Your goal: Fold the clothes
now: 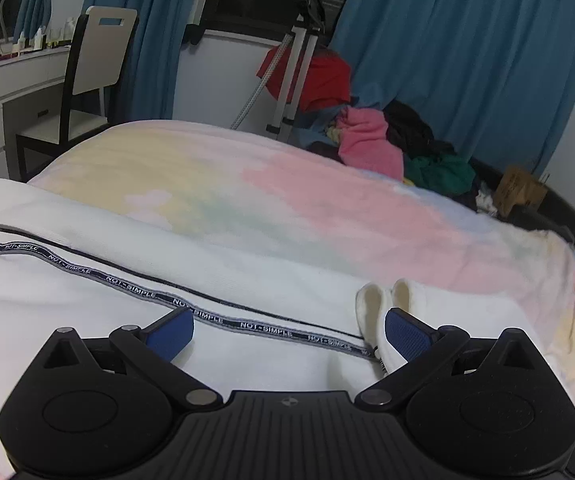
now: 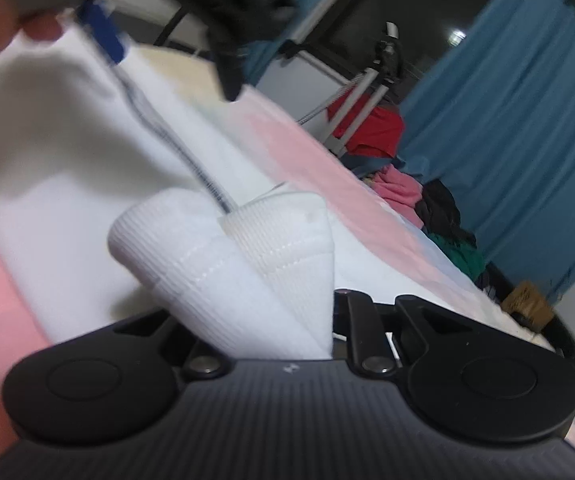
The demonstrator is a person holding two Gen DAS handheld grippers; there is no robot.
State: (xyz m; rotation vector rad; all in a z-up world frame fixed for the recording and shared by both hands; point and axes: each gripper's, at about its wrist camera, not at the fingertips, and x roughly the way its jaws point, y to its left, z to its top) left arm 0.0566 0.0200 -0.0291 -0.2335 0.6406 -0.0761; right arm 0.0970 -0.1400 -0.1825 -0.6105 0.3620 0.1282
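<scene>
Soft white cloth trousers with a woven printed tape and a ribbed knit cuff. Fluffy pastel blanket on the bed. Matt black plastic left gripper with bumpy blue rubber pads. Shiny metal tripod.

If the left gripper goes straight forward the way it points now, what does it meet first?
Most likely the white garment lying just under the open left gripper, near its printed stripe. It points downward, so the pastel bedspread comes only beyond; depth is uncertain.
</scene>
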